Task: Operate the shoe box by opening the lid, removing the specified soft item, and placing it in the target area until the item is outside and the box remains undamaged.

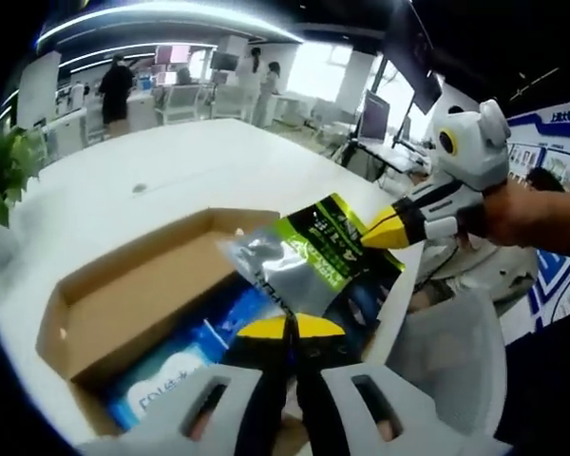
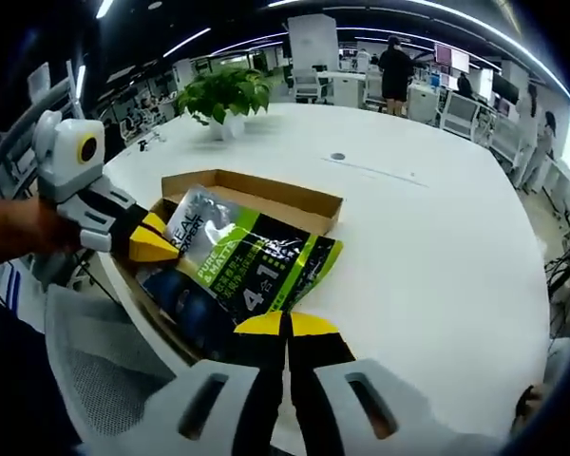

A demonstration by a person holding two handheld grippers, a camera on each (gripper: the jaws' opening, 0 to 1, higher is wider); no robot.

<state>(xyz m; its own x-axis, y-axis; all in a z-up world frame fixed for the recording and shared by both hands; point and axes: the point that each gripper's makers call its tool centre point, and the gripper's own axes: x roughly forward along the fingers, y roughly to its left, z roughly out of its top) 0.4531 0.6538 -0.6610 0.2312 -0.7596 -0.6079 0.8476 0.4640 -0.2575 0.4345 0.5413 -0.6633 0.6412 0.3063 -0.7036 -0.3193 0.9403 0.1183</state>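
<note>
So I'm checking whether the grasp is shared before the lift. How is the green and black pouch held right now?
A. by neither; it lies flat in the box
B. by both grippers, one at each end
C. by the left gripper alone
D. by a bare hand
B: the left gripper and the right gripper are each shut on an opposite edge of the pouch, which is above the open box.

A potted plant stands on the white table at eleven o'clock. Office desks with monitors lie beyond.
</note>
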